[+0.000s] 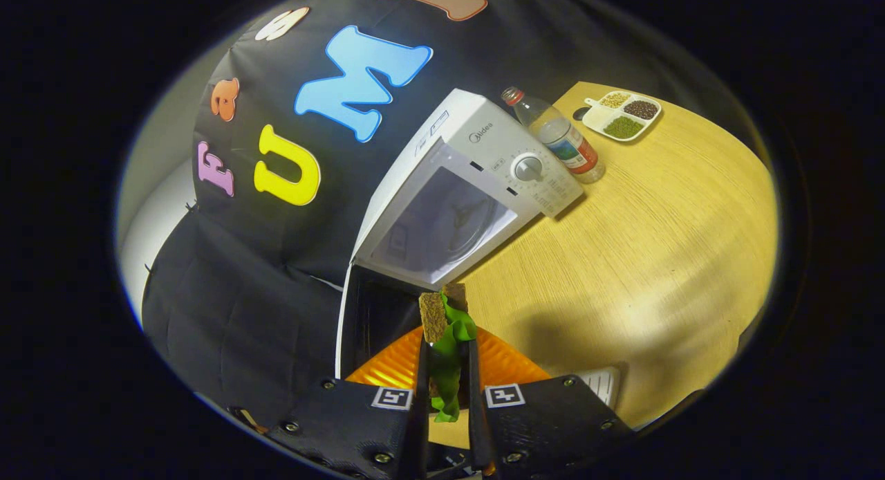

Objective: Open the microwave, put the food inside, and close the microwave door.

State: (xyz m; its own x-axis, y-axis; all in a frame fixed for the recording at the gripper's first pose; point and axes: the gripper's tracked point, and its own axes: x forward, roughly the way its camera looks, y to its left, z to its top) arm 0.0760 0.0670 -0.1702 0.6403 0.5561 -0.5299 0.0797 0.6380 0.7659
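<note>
One white microwave on pale wooden desk, door already open. Gripper pinching brown-and-green toy sandwich above orange ridged plate, just short of the cavity. Remaining: insert food, close door.

**Colours on the counter and around the microwave**

The microwave is white, with a pale grey dial and small dark marks on its control panel; its cavity looks whitish, and the open door shows a white edge around a black inner face. The counter is a light yellow-tan wood grain with fine streaks. The sandwich held in the tool has brown, speckled slices and a bright green leaf. Under it lies an orange ribbed plate. The clear bottle has a red cap and a red, white and blue label. The white divided tray holds beige, dark brown and green fillings, probably beans.
</note>
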